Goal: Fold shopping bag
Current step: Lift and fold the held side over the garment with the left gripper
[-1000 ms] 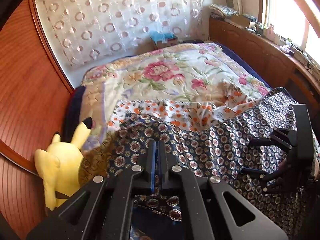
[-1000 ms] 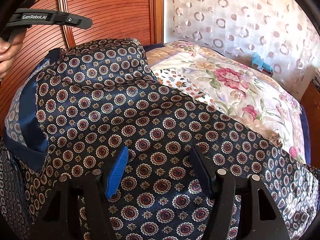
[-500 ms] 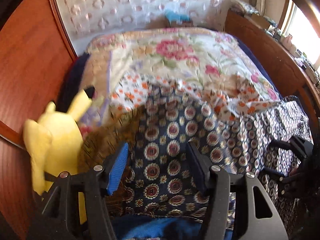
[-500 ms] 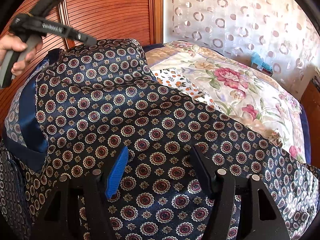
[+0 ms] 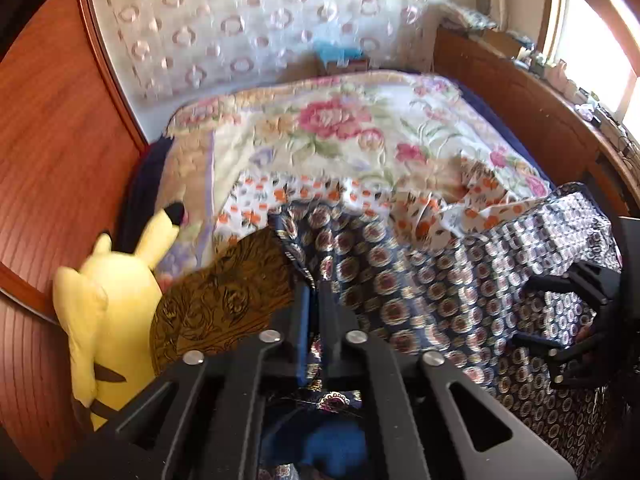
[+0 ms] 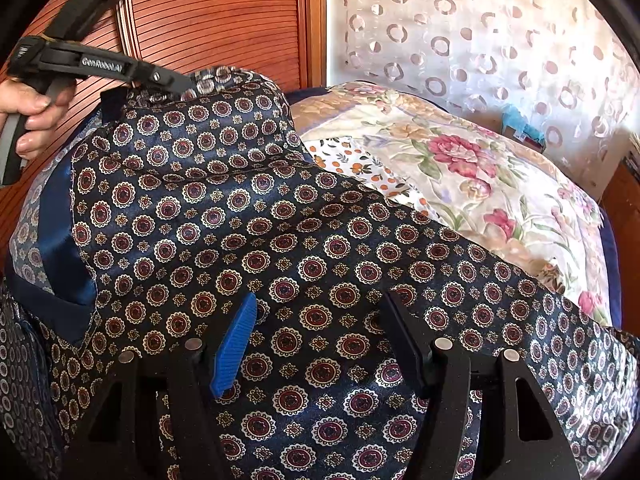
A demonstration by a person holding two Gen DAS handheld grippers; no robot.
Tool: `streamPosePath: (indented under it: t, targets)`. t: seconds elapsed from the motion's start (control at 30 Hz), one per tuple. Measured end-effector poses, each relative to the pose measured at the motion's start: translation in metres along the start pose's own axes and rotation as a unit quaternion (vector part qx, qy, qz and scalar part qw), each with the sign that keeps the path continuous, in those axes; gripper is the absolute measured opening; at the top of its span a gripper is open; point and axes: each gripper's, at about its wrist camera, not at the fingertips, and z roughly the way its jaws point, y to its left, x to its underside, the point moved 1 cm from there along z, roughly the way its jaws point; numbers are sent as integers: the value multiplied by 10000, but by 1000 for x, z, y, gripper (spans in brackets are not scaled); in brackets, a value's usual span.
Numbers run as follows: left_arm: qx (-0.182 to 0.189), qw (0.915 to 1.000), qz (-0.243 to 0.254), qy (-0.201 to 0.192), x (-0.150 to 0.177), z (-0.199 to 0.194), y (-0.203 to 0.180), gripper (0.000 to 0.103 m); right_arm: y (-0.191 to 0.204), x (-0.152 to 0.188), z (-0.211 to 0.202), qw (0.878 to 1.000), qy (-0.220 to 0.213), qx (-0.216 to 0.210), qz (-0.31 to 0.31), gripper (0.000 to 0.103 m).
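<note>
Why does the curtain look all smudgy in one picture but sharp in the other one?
In the left wrist view the curtain and quilt are smeared by motion blur, and the window glares white. In the right wrist view the bag and curtain look crisp. Both views bend straight edges like a fishbowl.

My right gripper (image 6: 316, 344): black frame, silver screws, one ribbed blue pad — my left gripper (image 6: 176, 80) black, lettered "GenRobot.AI", grey trigger.

plush toy (image 5: 108, 316) crowding left — quilt (image 5: 340, 132) open beyond
</note>
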Motion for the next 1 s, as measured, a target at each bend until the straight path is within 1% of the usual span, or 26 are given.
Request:
streamPosePath:
  t: [0.07, 0.17, 0.3, 0.4, 0.47, 0.53, 0.6, 0.67, 0.83, 0.87, 0.93, 1.0]
  targets:
    - [-52, 9998, 101, -156, -1, -13, -8, 2, 0, 0, 0, 10000, 2, 6, -4, 66]
    - [-14, 9988, 241, -417, 1, -40, -21, 2, 0, 0, -1, 10000, 4, 16, -11, 66]
    - [56, 9978, 350, -563, 11, -63, -34, 2, 1, 0, -2, 10000, 12, 50, -26, 66]
    - [268, 9969, 343, -650, 28, -82, -43, 2, -1, -1, -2, 10000, 2, 26, 1, 66]
    - [363, 9966, 358, -641, 45, -89, -51, 2, -5, 0, -5, 9999, -46, -23, 89, 66]
    - [432, 9970, 340, -544, 64, -87, -57, 2, -7, 0, -8, 9998, -127, -96, 138, 66]
    - [463, 9972, 315, -487, 77, -86, -61, 2, -8, 0, -15, 9997, -249, 37, 39, 66]
    - [535, 9972, 213, -477, 92, -89, -62, 2, -14, -3, -23, 9993, -353, -12, 115, 66]
    - [638, 9952, 46, -741, 107, -113, -64, 2, -28, -19, -37, 9983, -531, 27, 226, 66]
    - [709, 9944, 13, -783, 110, -119, -64, 2, -30, -22, -38, 9982, -557, 37, 233, 66]
    - [755, 9939, -47, -798, 117, -124, -63, 2, -36, -29, -37, 9977, -598, -30, 321, 66]
    - [719, 9950, -50, -697, 124, -119, -61, 2, -46, -34, -31, 9970, -562, -143, 512, 66]
